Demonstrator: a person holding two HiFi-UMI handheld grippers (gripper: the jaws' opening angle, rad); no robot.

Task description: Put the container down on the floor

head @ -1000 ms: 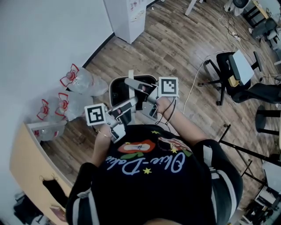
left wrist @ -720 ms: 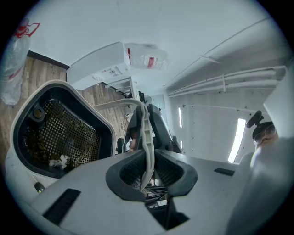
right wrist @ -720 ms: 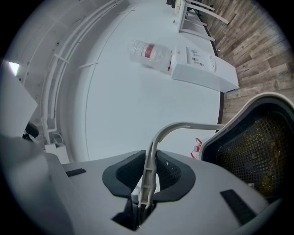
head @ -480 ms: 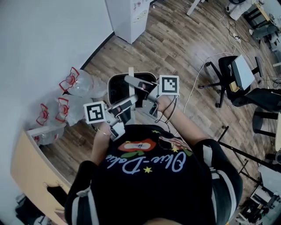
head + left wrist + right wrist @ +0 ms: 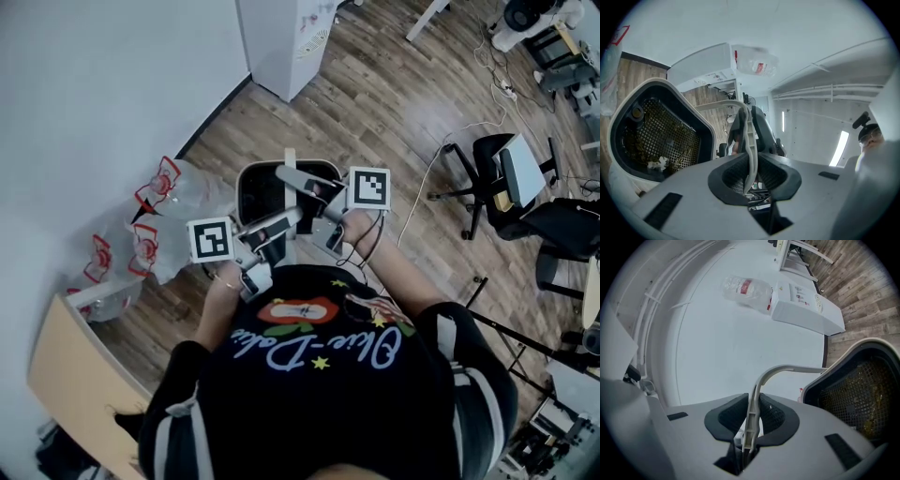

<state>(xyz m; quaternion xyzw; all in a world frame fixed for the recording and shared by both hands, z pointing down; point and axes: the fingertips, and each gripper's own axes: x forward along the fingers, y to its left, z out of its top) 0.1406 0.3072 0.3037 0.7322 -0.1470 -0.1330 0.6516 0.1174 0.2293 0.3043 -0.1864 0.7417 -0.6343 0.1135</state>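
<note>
Holding the container (image 5: pixel 242 187) clear of the wooden floor (image 5: pixel 394 103), we keep both hands drawn in close before the chest, elbows bent. The left gripper (image 5: pixel 752 165) and the right gripper (image 5: pixel 751 418) both point level. They meet from opposite sides on the thin white handle (image 5: pixel 747 136), and each pair of jaws is narrowed onto it, pads pressing the strip. Our left hand (image 5: pixel 228 278) sits lower and nearer the body, and our right hand (image 5: pixel 359 225) is further out. The white bin hangs beneath the grippers, its dark mesh basket (image 5: pixel 670 136) showing inside. It is near the wall (image 5: pixel 94 94), just beside clear bags (image 5: pixel 155 197) with red handles on the floor.
</note>
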